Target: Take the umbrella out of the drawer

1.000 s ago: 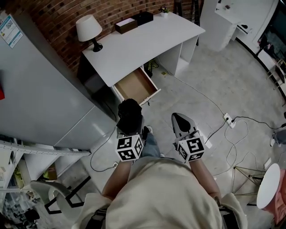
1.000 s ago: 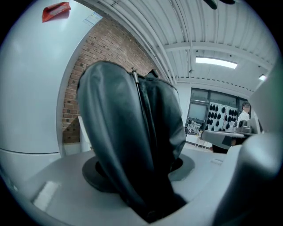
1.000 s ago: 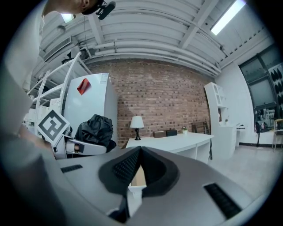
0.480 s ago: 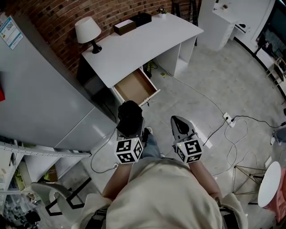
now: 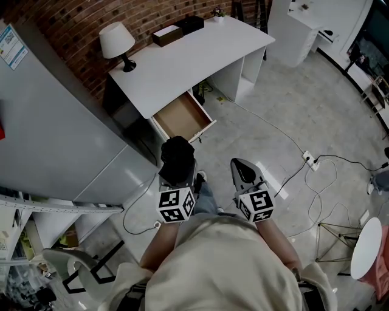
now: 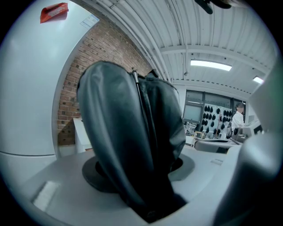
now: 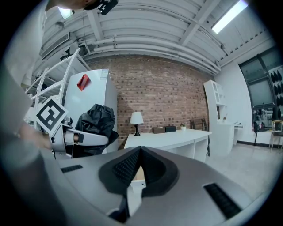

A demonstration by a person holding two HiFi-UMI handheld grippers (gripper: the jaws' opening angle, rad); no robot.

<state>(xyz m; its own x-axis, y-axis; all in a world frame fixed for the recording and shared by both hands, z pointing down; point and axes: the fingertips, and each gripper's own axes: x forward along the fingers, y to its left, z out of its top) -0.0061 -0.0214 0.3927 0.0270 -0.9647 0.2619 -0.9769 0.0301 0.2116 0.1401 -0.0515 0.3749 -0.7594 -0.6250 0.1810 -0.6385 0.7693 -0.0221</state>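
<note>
Left jaws: the left gripper [image 5: 177, 172] pinches the folded black umbrella [image 5: 177, 155], whose fabric bulges past the pads.
Right jaws: the right gripper [image 5: 242, 167] is pressed together with nothing between.
Room: open floor [image 5: 267, 121] lies ahead and right of the right jaws. Cables [image 5: 316, 176] lie farther right, and a grey cabinet [image 5: 55, 133] stands close left of the left jaws.
Writing: the cabinet's sheet [image 5: 12, 39] and red tag [image 6: 55, 12] are unreadable.
Drawer: the drawer [image 5: 179, 115] is ahead of the left jaws, pulled out of the white desk [image 5: 194, 54], showing only its brown bottom.
</note>
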